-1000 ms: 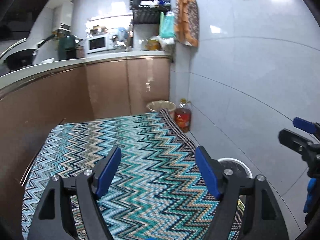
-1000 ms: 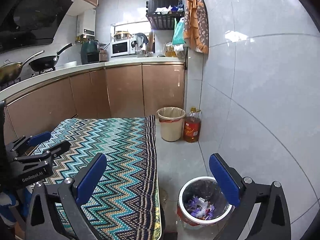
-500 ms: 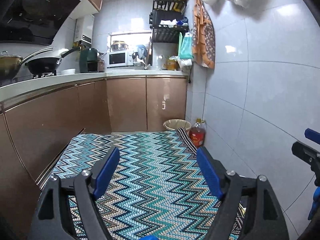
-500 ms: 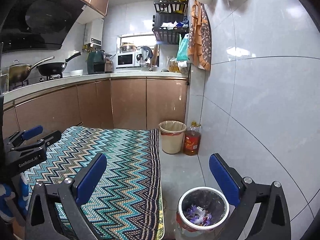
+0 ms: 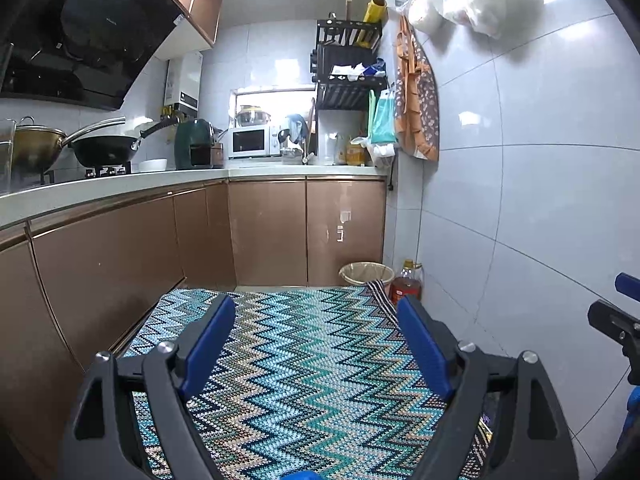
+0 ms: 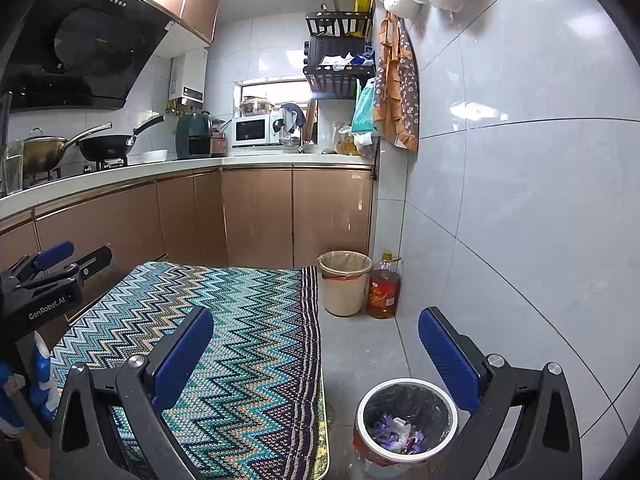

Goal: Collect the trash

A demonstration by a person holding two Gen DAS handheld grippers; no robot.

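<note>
Above the zigzag-patterned surface [image 6: 240, 340], both the left gripper [image 5: 316, 336] and right gripper [image 6: 316, 344] are held level with jaws wide and nothing gripped, presumably scanning for trash, while the small lined bin [image 6: 406, 420] of wrappers is seen low beside the right gripper.

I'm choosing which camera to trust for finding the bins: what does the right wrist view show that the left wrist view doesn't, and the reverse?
Only the right wrist view shows the near white-rimmed bin with wrappers inside, standing on the bare floor tiles beside the rug; it also shows the beige bin whole. Only the left wrist view shows the right gripper at its right edge. There the beige bin is only partly visible behind the rug. Both share the zigzag rug, the oil bottle, the cabinets and the microwave. The left gripper is open and empty.
</note>
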